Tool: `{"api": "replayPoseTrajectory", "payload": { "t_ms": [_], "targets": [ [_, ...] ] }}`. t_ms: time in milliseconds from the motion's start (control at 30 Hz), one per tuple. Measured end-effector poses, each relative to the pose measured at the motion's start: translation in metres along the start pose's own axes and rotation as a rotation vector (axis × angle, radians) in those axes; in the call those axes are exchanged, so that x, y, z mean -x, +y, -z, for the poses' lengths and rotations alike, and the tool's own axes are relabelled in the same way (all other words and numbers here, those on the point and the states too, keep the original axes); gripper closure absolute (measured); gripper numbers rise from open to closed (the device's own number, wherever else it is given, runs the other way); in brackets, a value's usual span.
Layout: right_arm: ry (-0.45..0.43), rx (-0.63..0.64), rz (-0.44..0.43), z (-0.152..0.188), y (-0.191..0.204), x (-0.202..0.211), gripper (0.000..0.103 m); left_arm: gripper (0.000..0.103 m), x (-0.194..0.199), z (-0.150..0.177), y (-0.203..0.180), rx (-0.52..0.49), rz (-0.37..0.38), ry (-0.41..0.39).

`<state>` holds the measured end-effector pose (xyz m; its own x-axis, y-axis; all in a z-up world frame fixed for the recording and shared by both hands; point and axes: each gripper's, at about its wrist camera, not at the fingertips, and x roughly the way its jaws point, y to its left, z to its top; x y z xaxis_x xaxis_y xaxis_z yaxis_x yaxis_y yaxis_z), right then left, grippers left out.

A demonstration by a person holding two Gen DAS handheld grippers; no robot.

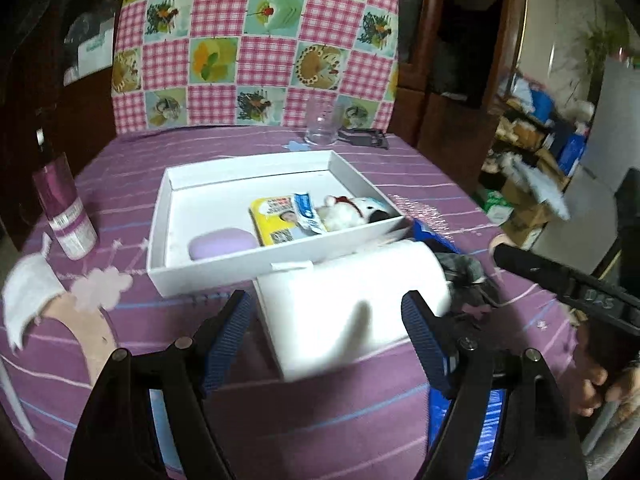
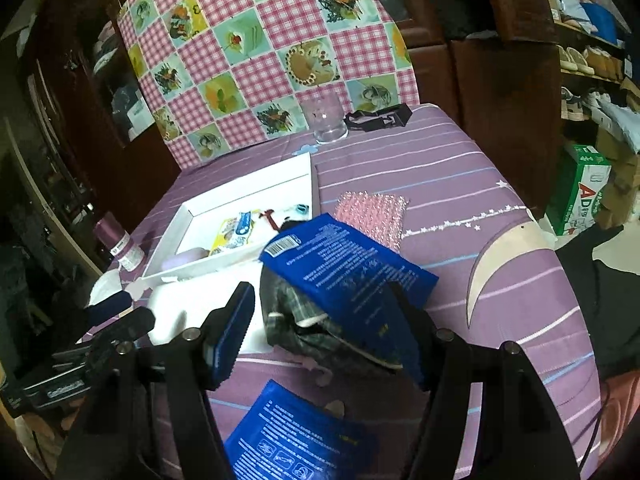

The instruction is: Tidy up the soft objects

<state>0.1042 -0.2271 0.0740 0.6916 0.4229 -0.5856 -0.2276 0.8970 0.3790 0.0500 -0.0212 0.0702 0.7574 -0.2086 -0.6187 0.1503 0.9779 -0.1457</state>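
Both tongs gaped empty: left tongs (image 1: 326,316) straddled the white roll (image 1: 352,304), right tongs (image 2: 324,320) hovered over the blue packet (image 2: 348,272), which might slide off the plaid cloth (image 2: 288,312).

The left gripper (image 1: 328,322) points forward and downward, its jaws standing wide apart, blue ribbed pads facing each other with nothing pressed between them. The right gripper (image 2: 320,324) tilts down likewise, jaws apart, pads touching nothing. In the left wrist view the right gripper's black body reaches in to the right of the left claw, with fingers (image 1: 596,388) of the right hand curled on its handle just behind. In the right wrist view the left gripper lies to the left of the right claw.
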Motion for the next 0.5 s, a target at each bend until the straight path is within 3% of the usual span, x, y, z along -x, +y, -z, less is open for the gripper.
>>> {"api": "replayPoseTrajectory", "payload": {
  "t_ms": [67, 500],
  "targets": [
    [0.002, 0.008, 0.009, 0.001, 0.002, -0.001, 0.036, 0.025, 0.000, 0.004, 0.002, 0.021, 0.022, -0.002],
    [0.040, 0.070, 0.037, 0.009, 0.017, -0.007, 0.036, 0.025, -0.007, 0.011, 0.000, 0.039, -0.042, 0.051]
  ]
}}
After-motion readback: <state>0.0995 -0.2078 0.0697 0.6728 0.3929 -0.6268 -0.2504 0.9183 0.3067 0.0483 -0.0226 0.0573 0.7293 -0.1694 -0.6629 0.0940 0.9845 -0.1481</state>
